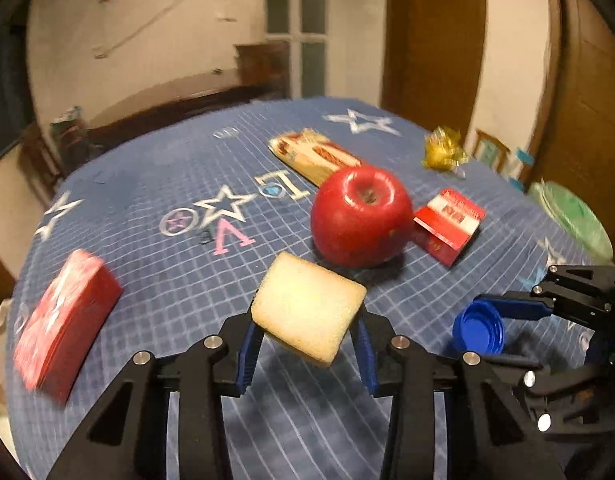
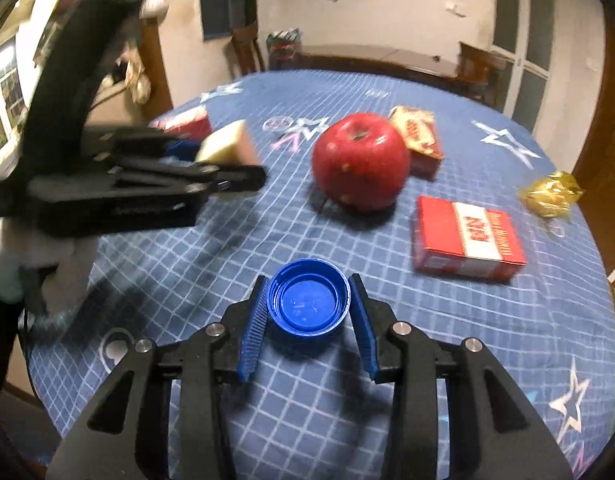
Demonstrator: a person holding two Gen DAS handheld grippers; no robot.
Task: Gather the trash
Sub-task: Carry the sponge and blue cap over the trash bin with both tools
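The sponge (image 1: 307, 306) is pinched in the left hand-held gripper (image 1: 305, 344), seemingly just clear of the worktop (image 1: 187, 280), though blur makes that uncertain. The blue cap (image 2: 307, 304) sits open side up, clamped in the right hand-held gripper (image 2: 307, 316). Both are taken together, likely for one trip; apple (image 1: 361, 216) and boxes (image 2: 467, 238) remain.

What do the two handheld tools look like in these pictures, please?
Both the left tool and right tool have black angular linkage arms with silver round pivot pins, and blue ribbed pads lining the fingers. A black curved handle shows behind the left one.
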